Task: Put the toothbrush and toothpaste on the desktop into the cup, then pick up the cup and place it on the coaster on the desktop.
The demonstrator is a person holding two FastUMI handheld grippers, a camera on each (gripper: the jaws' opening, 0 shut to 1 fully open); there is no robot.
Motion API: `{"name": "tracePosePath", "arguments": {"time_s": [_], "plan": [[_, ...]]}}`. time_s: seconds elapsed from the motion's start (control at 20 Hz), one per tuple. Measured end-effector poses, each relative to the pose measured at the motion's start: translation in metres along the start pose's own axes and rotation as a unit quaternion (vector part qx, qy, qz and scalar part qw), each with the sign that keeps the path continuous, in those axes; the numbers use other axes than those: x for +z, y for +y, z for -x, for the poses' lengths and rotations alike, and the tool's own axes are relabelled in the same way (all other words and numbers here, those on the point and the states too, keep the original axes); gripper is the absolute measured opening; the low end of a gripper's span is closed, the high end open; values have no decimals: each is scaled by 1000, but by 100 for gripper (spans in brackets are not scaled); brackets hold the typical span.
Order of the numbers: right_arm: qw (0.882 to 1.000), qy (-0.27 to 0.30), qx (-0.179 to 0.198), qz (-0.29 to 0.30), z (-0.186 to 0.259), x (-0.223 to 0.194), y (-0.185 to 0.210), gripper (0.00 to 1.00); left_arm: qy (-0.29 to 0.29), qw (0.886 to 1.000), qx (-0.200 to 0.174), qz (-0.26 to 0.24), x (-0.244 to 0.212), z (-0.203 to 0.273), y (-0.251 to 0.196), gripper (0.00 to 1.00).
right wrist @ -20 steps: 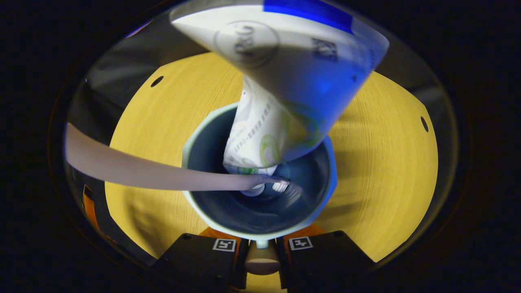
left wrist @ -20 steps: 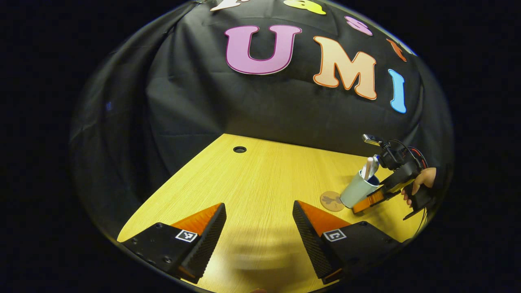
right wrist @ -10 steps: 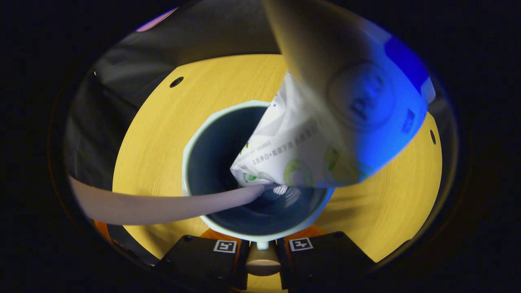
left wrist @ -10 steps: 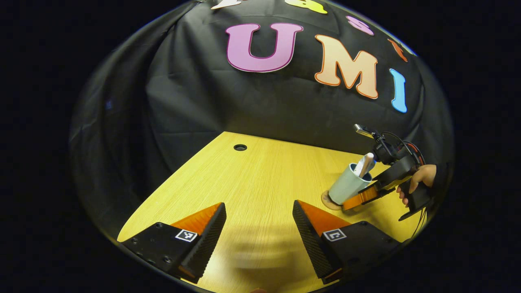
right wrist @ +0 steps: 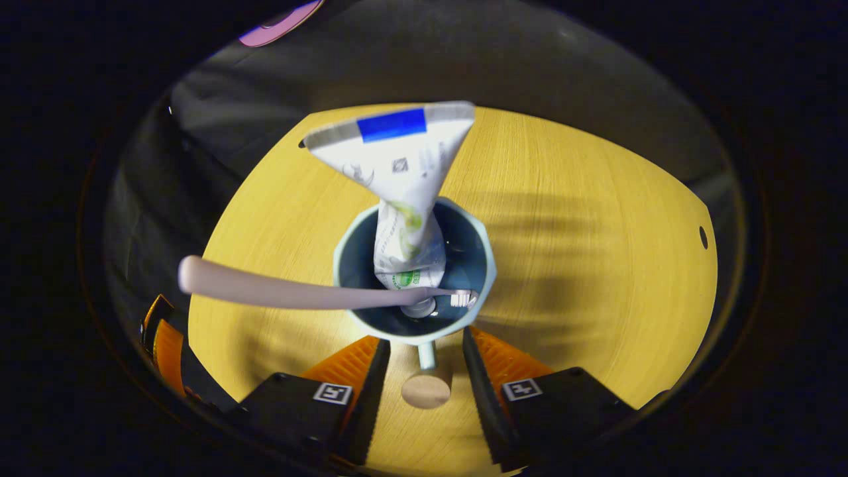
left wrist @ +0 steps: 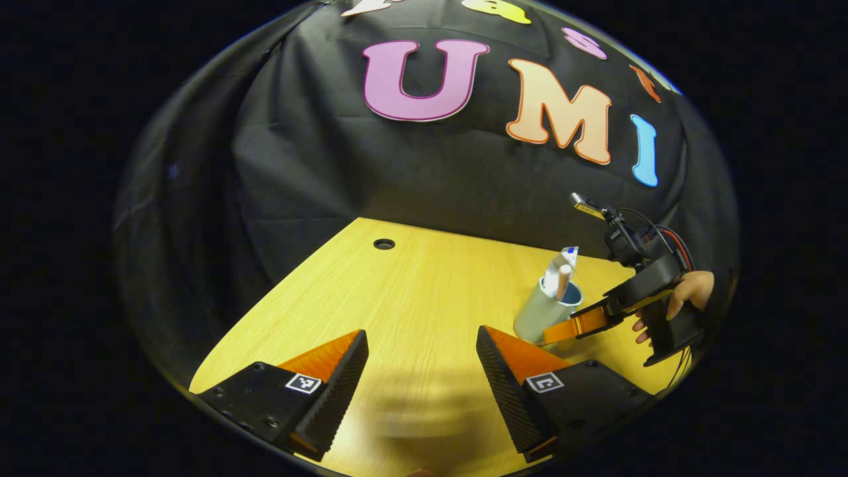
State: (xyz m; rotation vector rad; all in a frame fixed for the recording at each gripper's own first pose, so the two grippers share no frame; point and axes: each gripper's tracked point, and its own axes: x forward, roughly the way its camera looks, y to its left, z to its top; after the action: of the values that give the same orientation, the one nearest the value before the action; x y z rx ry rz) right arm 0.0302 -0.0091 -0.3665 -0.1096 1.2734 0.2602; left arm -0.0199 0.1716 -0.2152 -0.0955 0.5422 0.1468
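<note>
Released within the last half second: right gripper (right wrist: pixel 419 358) fingers now parted and drawn back from the cup (right wrist: pixel 414 271), no longer clamped on its handle (right wrist: pixel 427 354). Cup upright on the counter (right wrist: pixel 596 265), toothbrush (right wrist: pixel 265 291) and toothpaste (right wrist: pixel 401 185) standing inside. Coaster hidden, presumably under the cup (it lay at that spot a moment ago), so placement looks done. Seen far off as right gripper (left wrist: pixel 563 329) held low by a hand (left wrist: pixel 682 295), angled toward the cup (left wrist: pixel 543 311). Left gripper (left wrist: pixel 422 361) hovering idle over the bare counter (left wrist: pixel 397 291), fingers wide, holding nothing.
</note>
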Motion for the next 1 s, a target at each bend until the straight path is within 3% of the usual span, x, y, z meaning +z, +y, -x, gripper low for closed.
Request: {"name": "tracePosePath", "arguments": {"time_s": [0.1, 0.15, 0.3, 0.45, 0.55, 0.65, 0.7, 0.75, 1.0], "plan": [[999, -36, 6, 4, 25, 4, -6, 96, -11, 1000, -12, -6, 11, -1, -18, 95], [998, -56, 8, 2, 40, 7, -7, 100, -17, 1000, -19, -11, 17, -2, -28, 95], [991, -130, 19, -15, 77, 13, -17, 95, -32, 999, -42, -14, 35, -2, -63, 95], [975, -223, 8, -19, 126, 21, -44, 99, -51, 997, -61, -24, 53, 1, -98, 95], [964, -266, -4, -24, 157, 19, -66, 94, -62, 995, -77, -28, 63, 3, -123, 95], [949, -312, -6, -43, 189, 21, -79, 99, -72, 993, -88, -29, 70, 9, -143, 95], [940, -337, -7, -53, 205, 22, -84, 94, -77, 992, -94, -28, 75, 13, -153, 95], [931, -360, -10, -60, 222, 22, -91, 99, -83, 991, -99, -28, 78, 17, -163, 95], [883, -459, -65, -68, 288, 21, -128, 99, -110, 987, -110, -29, 97, 34, -194, 95]]}}
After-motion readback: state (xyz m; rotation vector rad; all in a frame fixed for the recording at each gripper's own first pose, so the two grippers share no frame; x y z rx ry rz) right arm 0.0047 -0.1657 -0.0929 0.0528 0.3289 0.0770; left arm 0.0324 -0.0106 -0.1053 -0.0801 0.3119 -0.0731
